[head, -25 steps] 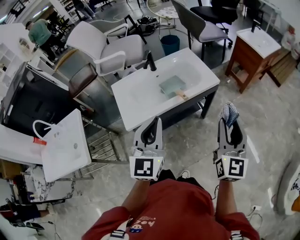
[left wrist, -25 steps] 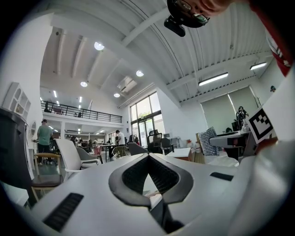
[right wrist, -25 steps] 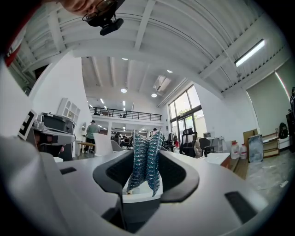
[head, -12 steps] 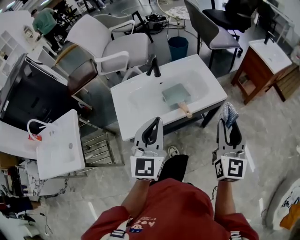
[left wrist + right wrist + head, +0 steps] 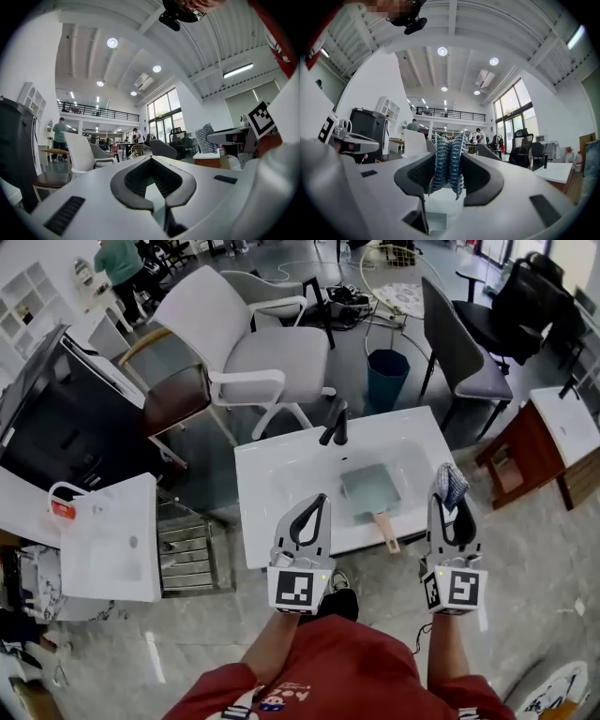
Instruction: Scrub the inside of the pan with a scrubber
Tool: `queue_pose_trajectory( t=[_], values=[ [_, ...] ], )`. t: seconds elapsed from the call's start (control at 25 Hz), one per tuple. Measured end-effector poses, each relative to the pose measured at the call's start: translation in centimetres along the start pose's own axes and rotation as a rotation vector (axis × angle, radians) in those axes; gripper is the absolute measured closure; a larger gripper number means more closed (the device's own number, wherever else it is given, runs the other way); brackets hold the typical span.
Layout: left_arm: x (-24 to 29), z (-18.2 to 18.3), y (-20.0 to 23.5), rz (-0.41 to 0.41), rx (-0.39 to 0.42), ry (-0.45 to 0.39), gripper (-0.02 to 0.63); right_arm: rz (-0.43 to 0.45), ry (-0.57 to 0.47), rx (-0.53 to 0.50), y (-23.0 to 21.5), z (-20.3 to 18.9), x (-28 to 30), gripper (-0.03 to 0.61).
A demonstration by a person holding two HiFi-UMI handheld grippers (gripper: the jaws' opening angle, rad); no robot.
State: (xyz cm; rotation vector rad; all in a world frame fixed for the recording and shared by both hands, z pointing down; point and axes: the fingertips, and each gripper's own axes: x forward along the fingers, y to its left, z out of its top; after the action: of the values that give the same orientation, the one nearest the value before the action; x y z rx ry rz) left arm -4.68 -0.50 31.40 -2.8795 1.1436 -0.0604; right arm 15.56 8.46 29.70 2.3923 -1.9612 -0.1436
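Scrubber (image 5: 452,480) in right hand-held gripper (image 5: 448,495) | left hand-held gripper (image 5: 318,500) closed, parallel

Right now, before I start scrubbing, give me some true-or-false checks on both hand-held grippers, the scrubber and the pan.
1. The right hand-held gripper is shut on the scrubber. True.
2. The left hand-held gripper grips the pan's handle. False: its jaws are shut on nothing, away from the handle.
3. The pan lies in the sink. True.
4. The scrubber touches the pan's inside. False: it is held clear, to the pan's right.
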Motion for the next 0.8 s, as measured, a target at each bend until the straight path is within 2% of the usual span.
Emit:
queue_pose_trajectory(
  t=[0.16, 0.32, 0.8],
  values=[
    [2.8, -0.2, 3.2, 0.057, -0.035, 0.007, 0.604, 0.059, 0.004, -0.028, 1.1, 0.0, 5.2, 0.393],
    [5.0, 0.0, 5.3, 0.074, -0.025, -0.017, 0.604, 0.091, -0.007, -0.039, 1.8, 0.6, 8.7, 0.39],
    [6.7, -0.8, 8.9, 0.169, -0.04, 0.025, 0.604, 0.186, 0.007, -0.031, 3.6, -0.5, 14.1, 0.389]
  ],
)
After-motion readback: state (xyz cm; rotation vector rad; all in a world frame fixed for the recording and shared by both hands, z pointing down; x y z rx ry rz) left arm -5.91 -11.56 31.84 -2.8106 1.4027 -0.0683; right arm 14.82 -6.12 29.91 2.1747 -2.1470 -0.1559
